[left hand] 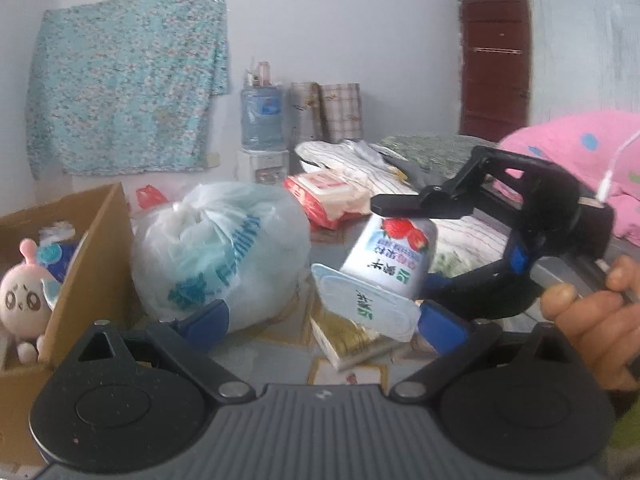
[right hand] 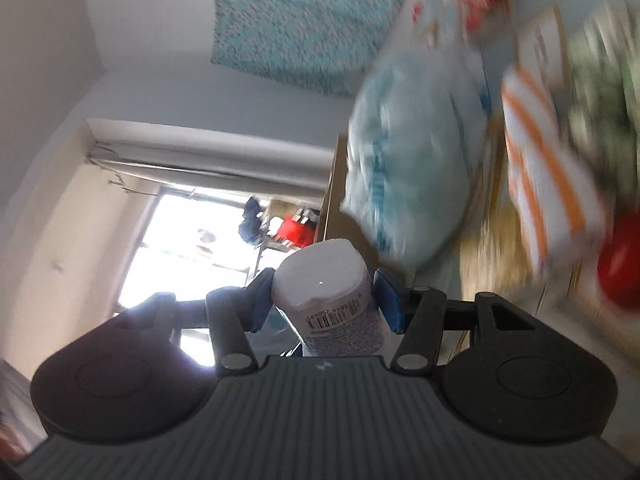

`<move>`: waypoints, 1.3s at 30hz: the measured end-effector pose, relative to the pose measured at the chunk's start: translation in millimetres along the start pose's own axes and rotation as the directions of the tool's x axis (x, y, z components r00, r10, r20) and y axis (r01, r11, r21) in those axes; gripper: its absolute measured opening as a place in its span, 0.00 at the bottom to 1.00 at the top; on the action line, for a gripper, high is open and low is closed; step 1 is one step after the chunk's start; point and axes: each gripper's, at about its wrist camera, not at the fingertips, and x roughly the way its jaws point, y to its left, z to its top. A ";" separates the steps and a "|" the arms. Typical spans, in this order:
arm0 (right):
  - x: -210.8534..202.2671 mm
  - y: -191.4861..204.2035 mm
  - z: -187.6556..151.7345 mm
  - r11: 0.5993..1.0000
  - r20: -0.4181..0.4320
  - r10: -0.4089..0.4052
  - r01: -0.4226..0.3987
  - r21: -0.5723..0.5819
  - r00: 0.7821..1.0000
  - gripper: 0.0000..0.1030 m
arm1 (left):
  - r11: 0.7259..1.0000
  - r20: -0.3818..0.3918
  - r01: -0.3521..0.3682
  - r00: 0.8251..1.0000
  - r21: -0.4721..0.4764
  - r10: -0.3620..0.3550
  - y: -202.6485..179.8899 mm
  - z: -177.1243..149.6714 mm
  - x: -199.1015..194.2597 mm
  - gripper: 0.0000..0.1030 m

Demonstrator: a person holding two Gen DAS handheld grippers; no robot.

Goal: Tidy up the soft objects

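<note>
My right gripper [left hand: 404,240] is shut on a white strawberry yogurt cup [left hand: 394,256], tilted with its foil lid [left hand: 360,304] facing down-left; a hand holds the gripper at the right. In the right wrist view, which is rolled sideways and blurred, the blue pads [right hand: 388,300] press both sides of the cup [right hand: 324,280]. My left gripper [left hand: 324,320] is open and wide. The cup's lid hangs just beyond its fingers [left hand: 208,318]; I cannot tell whether they touch. A tied white-and-blue plastic bag [left hand: 216,256] lies behind the left finger.
A cardboard box [left hand: 96,264] at the left holds a pink plush toy [left hand: 24,300]. A red-and-white wipes pack [left hand: 324,196], striped cloth [left hand: 360,168] and pink quilt [left hand: 580,160] lie beyond. A flat yellow-printed box [left hand: 348,340] sits under the cup. A water dispenser [left hand: 262,120] stands by the wall.
</note>
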 end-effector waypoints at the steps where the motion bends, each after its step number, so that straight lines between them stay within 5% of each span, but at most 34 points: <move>1: 2.2 -2.9 -4.9 1.000 -0.014 0.007 -0.006 0.023 1.000 0.51 | 1.000 -0.003 0.019 1.000 -0.004 -0.019 1.9 -3.7 -2.7 0.98; 9: 16.4 -17.9 -37.7 0.979 -0.110 0.098 -0.076 0.188 0.989 0.51 | 0.993 0.049 0.117 0.992 -0.027 -0.115 12.2 -27.1 -24.7 0.95; 13: 23.0 -24.0 -43.9 0.964 -0.124 0.132 -0.098 0.247 0.983 0.51 | 0.993 0.047 0.112 0.993 -0.027 -0.110 16.3 -33.0 -28.3 0.75; 19: 39.5 -33.2 -52.7 0.942 -0.141 0.163 -0.111 0.316 0.977 0.51 | 0.987 0.036 0.125 0.992 -0.102 -0.121 35.0 -42.2 -30.0 0.62; 27: 67.0 -52.3 -53.7 0.913 -0.159 0.137 -0.063 0.403 0.978 0.54 | 0.983 -0.022 0.078 0.996 -0.166 -0.083 49.2 -48.3 -24.2 0.61; 29: 71.9 -60.7 -53.2 0.899 -0.156 0.132 -0.052 0.434 0.979 0.59 | 0.982 -0.054 0.059 0.996 -0.177 -0.069 53.1 -49.1 -19.1 0.61; 31: 75.4 -69.5 -52.5 0.884 -0.145 0.115 -0.035 0.466 0.983 0.78 | 0.983 -0.092 0.028 0.995 -0.184 -0.045 56.3 -49.3 -12.8 0.61; 35: 76.4 -80.4 -52.5 0.859 -0.119 0.119 -0.042 0.510 0.986 0.78 | 0.976 -0.161 -0.005 0.986 -0.219 -0.031 66.1 -48.5 1.6 0.61; 39: 72.2 -68.8 -50.3 0.902 -0.124 0.057 0.002 0.432 0.991 0.79 | 0.968 -0.195 -0.002 0.980 -0.252 -0.049 70.0 -47.8 11.1 0.60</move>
